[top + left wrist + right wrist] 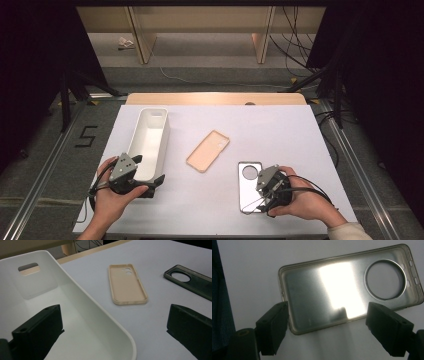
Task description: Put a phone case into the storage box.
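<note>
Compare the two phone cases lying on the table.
The beige phone case is opaque with small camera holes; the clear grey phone case is see-through with one large round cutout. The beige one lies alone mid-table, angled; the grey one lies between the open right claw. Both lie flat, hollow side up.

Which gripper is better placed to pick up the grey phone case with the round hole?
The right gripper, probably. Its open jaws already stand either side of the grey case. The left gripper straddles the white bin wall, with the beige case between it and the grey one.
</note>
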Demonstrator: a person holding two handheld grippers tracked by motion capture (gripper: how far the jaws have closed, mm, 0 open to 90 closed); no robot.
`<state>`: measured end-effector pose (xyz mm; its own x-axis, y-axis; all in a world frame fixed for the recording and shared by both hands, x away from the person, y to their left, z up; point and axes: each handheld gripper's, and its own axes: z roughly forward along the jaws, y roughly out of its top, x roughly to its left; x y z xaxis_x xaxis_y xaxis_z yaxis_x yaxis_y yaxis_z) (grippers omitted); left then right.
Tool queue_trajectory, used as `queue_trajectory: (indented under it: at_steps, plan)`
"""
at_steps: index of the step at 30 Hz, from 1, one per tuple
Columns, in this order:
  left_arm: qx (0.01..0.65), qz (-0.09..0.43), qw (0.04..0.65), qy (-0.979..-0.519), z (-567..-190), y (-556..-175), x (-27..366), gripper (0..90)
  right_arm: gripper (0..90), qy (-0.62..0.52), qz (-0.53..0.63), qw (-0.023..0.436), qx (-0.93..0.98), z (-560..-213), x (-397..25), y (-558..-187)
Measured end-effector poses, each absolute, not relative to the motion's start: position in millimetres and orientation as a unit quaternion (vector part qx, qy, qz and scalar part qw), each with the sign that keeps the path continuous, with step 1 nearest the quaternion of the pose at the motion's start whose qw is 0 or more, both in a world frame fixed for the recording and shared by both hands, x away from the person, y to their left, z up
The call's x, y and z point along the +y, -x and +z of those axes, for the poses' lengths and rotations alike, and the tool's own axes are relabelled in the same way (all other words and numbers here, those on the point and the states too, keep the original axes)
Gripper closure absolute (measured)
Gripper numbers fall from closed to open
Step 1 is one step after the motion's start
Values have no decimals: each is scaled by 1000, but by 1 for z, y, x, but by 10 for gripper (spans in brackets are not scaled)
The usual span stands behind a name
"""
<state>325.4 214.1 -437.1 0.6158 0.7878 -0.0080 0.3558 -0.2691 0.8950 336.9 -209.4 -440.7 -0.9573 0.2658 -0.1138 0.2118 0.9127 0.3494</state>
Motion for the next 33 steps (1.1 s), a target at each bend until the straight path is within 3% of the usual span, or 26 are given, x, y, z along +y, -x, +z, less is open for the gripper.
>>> queue_trajectory:
  at_steps: [19, 33]
  plan:
    - [374, 226, 475, -764, -437, -325, 214, 0, 230, -66, 113, 59, 990, -450, -187, -336]
    - [373, 226, 475, -764, -437, -325, 214, 0, 333, -54, 72, 55, 994, -452, -177, -332]
